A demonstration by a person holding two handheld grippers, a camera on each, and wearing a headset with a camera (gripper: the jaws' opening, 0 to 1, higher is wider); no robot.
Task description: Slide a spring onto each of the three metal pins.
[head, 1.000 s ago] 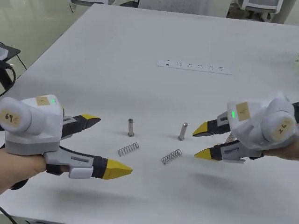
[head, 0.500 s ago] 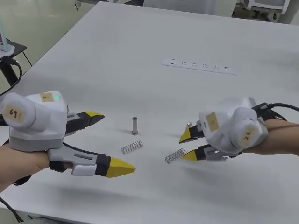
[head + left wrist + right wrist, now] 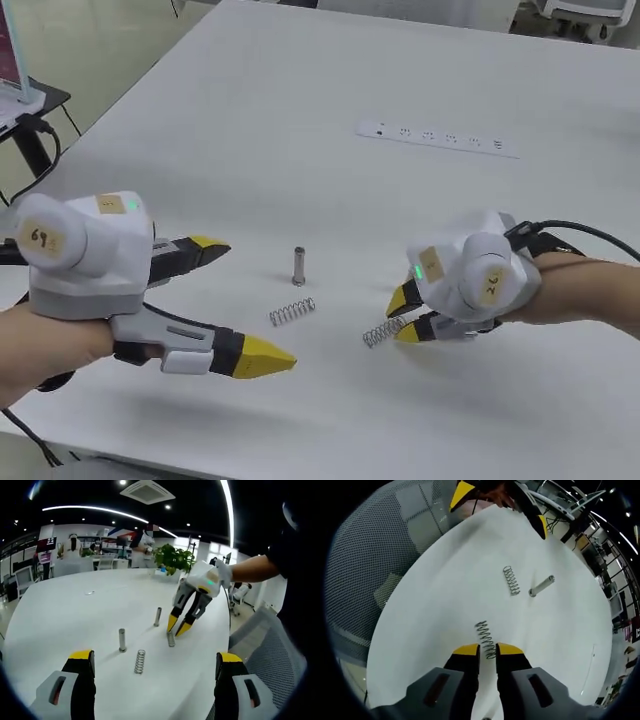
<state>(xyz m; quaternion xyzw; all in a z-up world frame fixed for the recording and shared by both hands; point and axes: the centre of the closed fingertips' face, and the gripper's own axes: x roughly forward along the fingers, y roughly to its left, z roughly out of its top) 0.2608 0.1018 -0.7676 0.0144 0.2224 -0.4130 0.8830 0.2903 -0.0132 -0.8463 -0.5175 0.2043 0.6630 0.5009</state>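
Head view shows the left tongs (image 3: 235,300) spread wide above the white tabletop (image 3: 250,120) at the near left, holding nothing. The right tongs (image 3: 403,316) are down at the tabletop on the right, tips narrow, at one end of a spring (image 3: 379,332) that lies flat. Right gripper view has that spring's near end between the two yellow tips, the gap little wider than the coil; whether they pinch it I cannot tell. A second spring (image 3: 292,311) lies loose on the tabletop between the two tongs, just in front of an upright pin (image 3: 299,266). Left gripper view shows a second pin (image 3: 157,616) standing just beside the right tongs, apart from the first pin. A power strip (image 3: 438,139) lies well behind the pins, towards the far side of the tabletop
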